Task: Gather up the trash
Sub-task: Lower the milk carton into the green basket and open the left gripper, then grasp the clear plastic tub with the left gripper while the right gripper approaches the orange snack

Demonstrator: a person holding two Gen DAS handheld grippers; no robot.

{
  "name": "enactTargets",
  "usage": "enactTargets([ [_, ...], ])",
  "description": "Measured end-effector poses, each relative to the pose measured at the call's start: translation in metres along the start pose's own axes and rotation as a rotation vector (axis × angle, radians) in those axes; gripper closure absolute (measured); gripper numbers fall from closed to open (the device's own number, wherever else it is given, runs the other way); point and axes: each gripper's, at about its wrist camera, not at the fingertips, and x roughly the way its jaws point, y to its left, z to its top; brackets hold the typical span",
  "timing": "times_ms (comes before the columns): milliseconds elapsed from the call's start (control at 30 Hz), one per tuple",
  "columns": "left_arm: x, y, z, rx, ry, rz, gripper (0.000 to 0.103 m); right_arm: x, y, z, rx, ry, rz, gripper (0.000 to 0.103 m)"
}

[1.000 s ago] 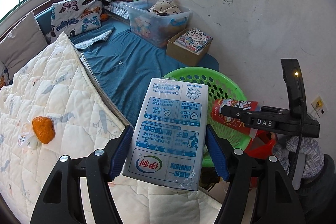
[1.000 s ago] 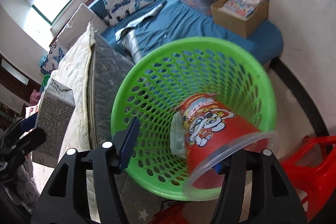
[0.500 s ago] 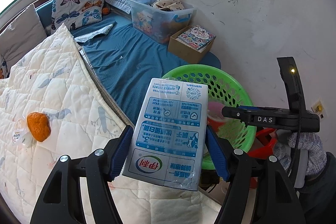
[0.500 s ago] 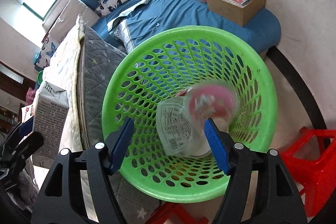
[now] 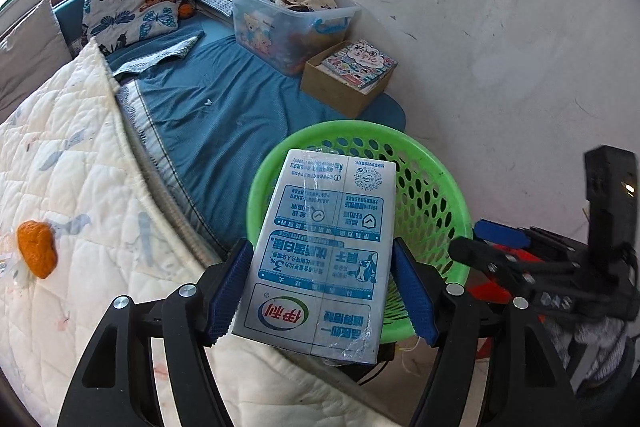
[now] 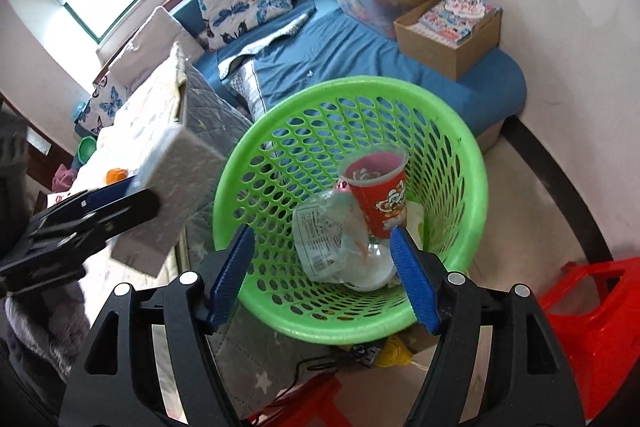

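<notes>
Milk carton (image 5: 320, 259) sits clamped between the blue pads (image 5: 228, 291) of the left gripper (image 5: 320, 291), at lower centre of the left wrist view, printed face up and tilted away from the camera. Its far end overlaps the near rim of the green basket (image 5: 448, 187), which lies at centre right of that frame; one second ago the carton covered only the basket's left edge, so the gripper has moved toward the basket. In the right wrist view the carton (image 6: 168, 187) appears at centre left, just beside the basket's (image 6: 476, 187) left rim and above the quilted blanket (image 6: 212, 107). The right gripper (image 6: 322, 271) is released and empty, its jaws spread wide at lower centre of the frame over the near rim of the basket. The red paper cup (image 6: 380, 195), which was between these jaws one second ago and blurred in mid-fall half a second ago, now rests inside the basket, upright but leaning, mouth toward the upper left. It touches a crumpled clear plastic wrapper (image 6: 332, 239) at the basket bottom. An orange peel (image 5: 37, 253) lies on the white quilt (image 5: 80, 147) at far left of the left wrist view. A red stool (image 6: 592, 327) stands at lower right of the right wrist view, beside the basket.
</notes>
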Motion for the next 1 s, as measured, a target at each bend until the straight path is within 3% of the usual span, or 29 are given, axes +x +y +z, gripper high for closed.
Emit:
enactTargets([
  [200,0.003,-0.005,0.001,-0.012,-0.02,-0.03,0.026,-0.007,0.002,-0.011,-0.023,-0.024,-0.02,0.032],
  [433,-0.015,0.001,-0.007,-0.009,-0.055,-0.036,0.026,-0.011,0.012,-0.017,-0.035,-0.041,0.004,0.032],
  [633,-0.045,0.022,-0.022,-0.013,-0.096,0.037,0.026,-0.015,0.041,-0.023,-0.107,-0.054,0.029,0.032],
  [1000,-0.099,0.106,-0.044,-0.119,-0.141,0.195,0.026,-0.001,0.121,-0.016,-0.254,-0.053,0.101,0.032],
])
